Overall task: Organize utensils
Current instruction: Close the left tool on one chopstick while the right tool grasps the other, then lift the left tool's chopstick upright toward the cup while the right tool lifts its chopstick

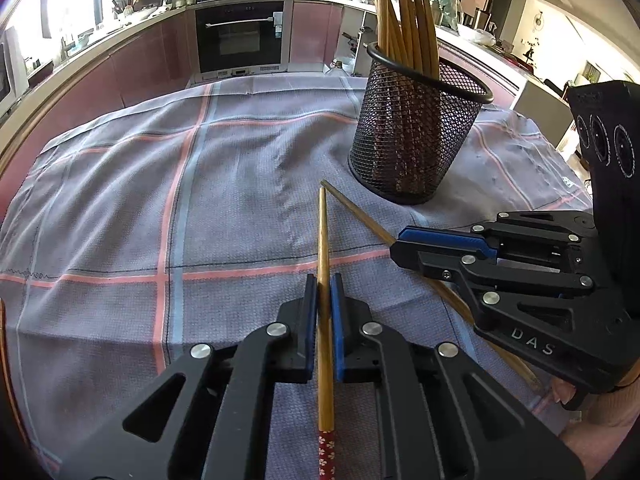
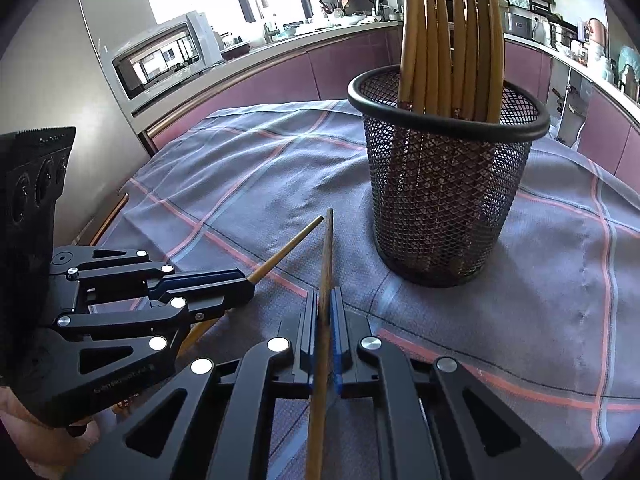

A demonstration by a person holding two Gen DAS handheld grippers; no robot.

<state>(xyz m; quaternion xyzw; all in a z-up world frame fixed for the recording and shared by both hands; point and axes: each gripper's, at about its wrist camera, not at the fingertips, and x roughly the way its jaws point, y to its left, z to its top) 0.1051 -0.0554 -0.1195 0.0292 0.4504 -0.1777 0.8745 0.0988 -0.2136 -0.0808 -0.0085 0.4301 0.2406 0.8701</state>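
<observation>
A black mesh cup (image 1: 416, 132) (image 2: 448, 184) stands on the checked cloth with several bamboo chopsticks (image 1: 404, 20) (image 2: 444, 40) upright in it. My left gripper (image 1: 324, 280) (image 2: 248, 284) is shut on one bamboo chopstick (image 1: 322, 232) (image 2: 288, 248), whose thin tip points toward the cup and whose red flowered end lies behind the fingers. My right gripper (image 2: 325, 296) (image 1: 396, 246) is shut on a second chopstick (image 2: 328, 248) (image 1: 360, 212). The two tips nearly cross just short of the cup's base. Both grippers sit side by side, near the cloth.
A grey cloth with pink and blue stripes (image 1: 120, 200) (image 2: 240, 168) covers the table. Behind it runs a kitchen counter with a built-in oven (image 1: 240, 36) and a microwave (image 2: 160, 60). A hand (image 1: 568, 396) shows behind the right gripper.
</observation>
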